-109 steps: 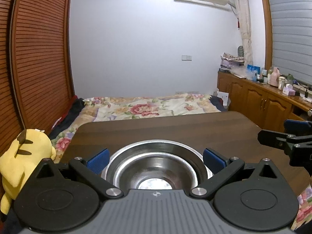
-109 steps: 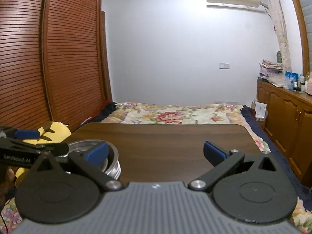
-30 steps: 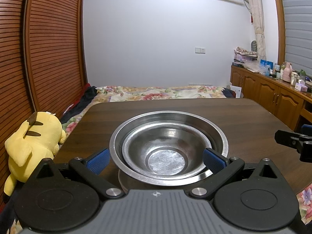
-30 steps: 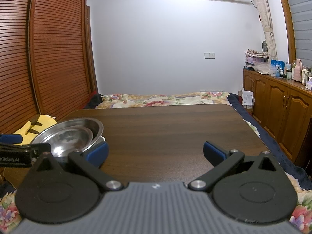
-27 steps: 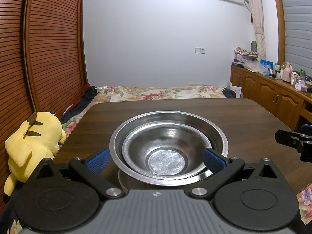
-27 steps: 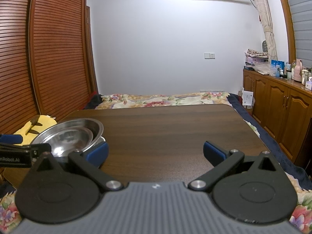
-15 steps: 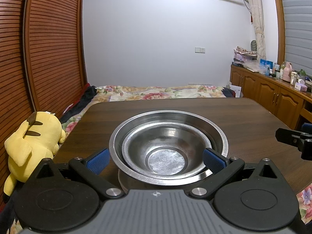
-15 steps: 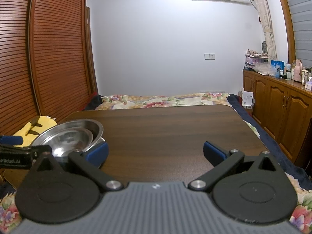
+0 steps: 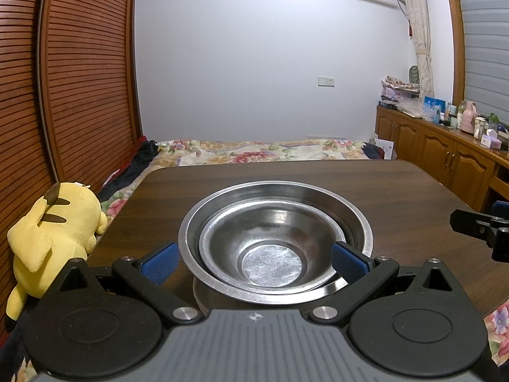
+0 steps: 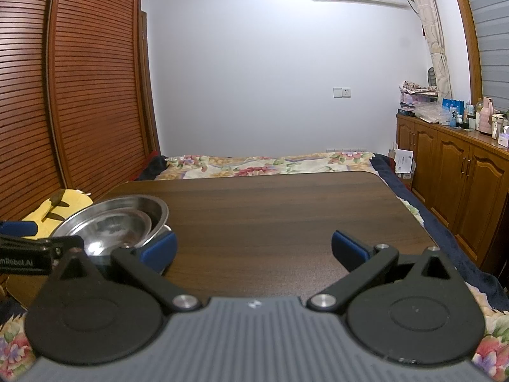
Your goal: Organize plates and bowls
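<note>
A stack of steel bowls stands on the dark wooden table, a smaller bowl nested inside a wider one. My left gripper is open, its blue pads on either side of the stack's near rim and apart from it. In the right wrist view the same stack sits at the table's left edge. My right gripper is open over bare table, to the right of the bowls, with nothing between its fingers.
A yellow plush toy lies off the table's left side. Behind the table is a bed with a floral cover. Wooden cabinets line the right wall, slatted wardrobe doors the left.
Since 3.6 s ago the left gripper has drawn back and risen from the bowls. Over the last second both grippers have held nearly still.
</note>
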Available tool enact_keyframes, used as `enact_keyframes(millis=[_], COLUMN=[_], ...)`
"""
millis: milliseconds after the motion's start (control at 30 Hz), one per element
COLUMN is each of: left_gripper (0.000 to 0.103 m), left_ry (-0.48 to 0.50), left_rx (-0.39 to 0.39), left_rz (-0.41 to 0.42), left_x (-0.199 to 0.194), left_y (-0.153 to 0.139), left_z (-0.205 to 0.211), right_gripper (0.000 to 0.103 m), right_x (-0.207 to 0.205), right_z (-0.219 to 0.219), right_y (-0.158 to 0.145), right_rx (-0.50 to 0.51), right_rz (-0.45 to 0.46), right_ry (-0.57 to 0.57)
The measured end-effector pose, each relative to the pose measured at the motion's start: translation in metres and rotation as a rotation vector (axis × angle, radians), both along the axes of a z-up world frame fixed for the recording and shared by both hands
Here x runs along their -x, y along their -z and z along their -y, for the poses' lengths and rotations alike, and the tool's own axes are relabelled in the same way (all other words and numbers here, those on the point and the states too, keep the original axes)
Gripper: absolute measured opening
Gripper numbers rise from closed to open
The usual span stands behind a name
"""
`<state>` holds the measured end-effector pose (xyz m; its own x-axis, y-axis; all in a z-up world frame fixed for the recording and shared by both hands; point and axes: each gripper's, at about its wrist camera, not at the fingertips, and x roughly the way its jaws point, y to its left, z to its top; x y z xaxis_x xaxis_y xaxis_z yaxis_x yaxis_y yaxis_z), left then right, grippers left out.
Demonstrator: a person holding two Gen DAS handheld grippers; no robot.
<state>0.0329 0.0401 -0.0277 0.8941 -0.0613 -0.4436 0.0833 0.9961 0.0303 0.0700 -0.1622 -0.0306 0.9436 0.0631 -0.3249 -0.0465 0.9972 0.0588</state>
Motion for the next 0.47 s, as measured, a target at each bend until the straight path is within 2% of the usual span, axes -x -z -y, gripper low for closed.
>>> enact_keyframes(millis=[467], left_gripper=[0.103], left_ry=[0.001], left_rx=[0.0], left_rz=[0.0], left_x=[0.001], left_y=[-0.0002], left_z=[0.0009], right_gripper=[0.103], right_x=[-0.0003], right_z=[-0.0003], right_y=[-0.0002], right_rx=[0.001], right_rz=[0.0], right_ry=[0.0])
